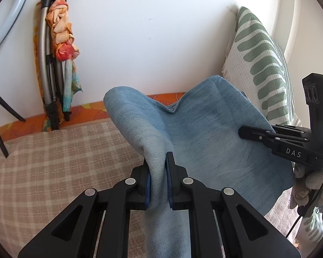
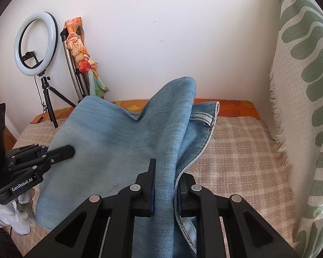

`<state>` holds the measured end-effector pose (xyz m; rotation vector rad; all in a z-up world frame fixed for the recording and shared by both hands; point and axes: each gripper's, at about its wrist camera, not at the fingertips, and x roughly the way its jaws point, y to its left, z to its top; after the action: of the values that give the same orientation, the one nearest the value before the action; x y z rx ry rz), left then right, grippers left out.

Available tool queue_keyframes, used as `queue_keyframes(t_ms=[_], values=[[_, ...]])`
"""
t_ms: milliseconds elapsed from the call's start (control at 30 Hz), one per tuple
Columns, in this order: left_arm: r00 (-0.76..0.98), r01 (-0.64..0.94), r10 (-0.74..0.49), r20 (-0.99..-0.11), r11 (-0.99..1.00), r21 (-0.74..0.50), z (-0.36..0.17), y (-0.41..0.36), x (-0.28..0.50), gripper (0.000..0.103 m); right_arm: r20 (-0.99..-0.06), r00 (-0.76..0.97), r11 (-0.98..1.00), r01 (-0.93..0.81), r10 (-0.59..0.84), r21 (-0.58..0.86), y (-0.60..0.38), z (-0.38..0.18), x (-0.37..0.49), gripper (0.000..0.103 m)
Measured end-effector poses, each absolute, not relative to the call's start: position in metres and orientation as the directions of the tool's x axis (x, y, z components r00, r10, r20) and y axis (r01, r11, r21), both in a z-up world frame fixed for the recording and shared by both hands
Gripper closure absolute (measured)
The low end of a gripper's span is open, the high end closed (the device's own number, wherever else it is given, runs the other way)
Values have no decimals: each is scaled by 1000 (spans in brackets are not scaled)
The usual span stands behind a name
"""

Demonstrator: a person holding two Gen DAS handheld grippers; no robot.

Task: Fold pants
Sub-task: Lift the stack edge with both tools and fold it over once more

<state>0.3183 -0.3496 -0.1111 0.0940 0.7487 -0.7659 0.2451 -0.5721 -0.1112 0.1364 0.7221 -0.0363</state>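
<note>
Left grip: the black left gripper (image 1: 157,180), at 6 o'clock in its own view, has both blue-padded fingers clenched on a bunched fold of the light-blue denim pants (image 1: 204,133).
Right grip: the black right gripper (image 2: 164,185) pinches another gathered fold of the pants (image 2: 109,142) the same way; a stitched hem curls out beside its right finger.
Pants, place: one pair, held up between the two grippers above the beige-and-cream checked bed cover (image 1: 53,157), sagging in the middle with two peaks rising behind.
Pants, look: faded wash, soft creases, a darker smudge near the centre.
Left view only: the right gripper (image 1: 245,132) at 3 o'clock, side-on and marked DAS, and a white knit glove (image 1: 312,182) gripping its handle.
Right view only: the pants' seamed edge and hem at 1 o'clock, and one whole white ring light (image 2: 35,43) on a black tripod at 10 o'clock.
Both views, far: one knotted orange floral cloth (image 1: 62,28) on a folded grey metal frame (image 1: 44,64), one green-and-white patterned fringed cloth (image 2: 301,107), an orange floral sheet (image 2: 236,107) and a white wall (image 1: 150,32).
</note>
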Motion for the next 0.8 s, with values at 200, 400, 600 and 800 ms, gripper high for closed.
queue_keyframes(t_ms=[200,400,600,800], values=[[501,660,-604,-620,730,-178,-99,-371,322,93,-636,771,993,104,-42,60,-585,-90,255,90],[512,652,-606,-608,735,-184,-97,-400,341,93,-625,776,990,135,-77,46,-605,-82,281,91],[523,638,-587,-618,751,-173,-109,-421,362,93,-629,772,987,153,-91,45,-624,-91,314,91],[522,622,-554,-648,768,-156,-132,-440,385,93,-644,758,985,166,-102,40,-636,-114,342,91]])
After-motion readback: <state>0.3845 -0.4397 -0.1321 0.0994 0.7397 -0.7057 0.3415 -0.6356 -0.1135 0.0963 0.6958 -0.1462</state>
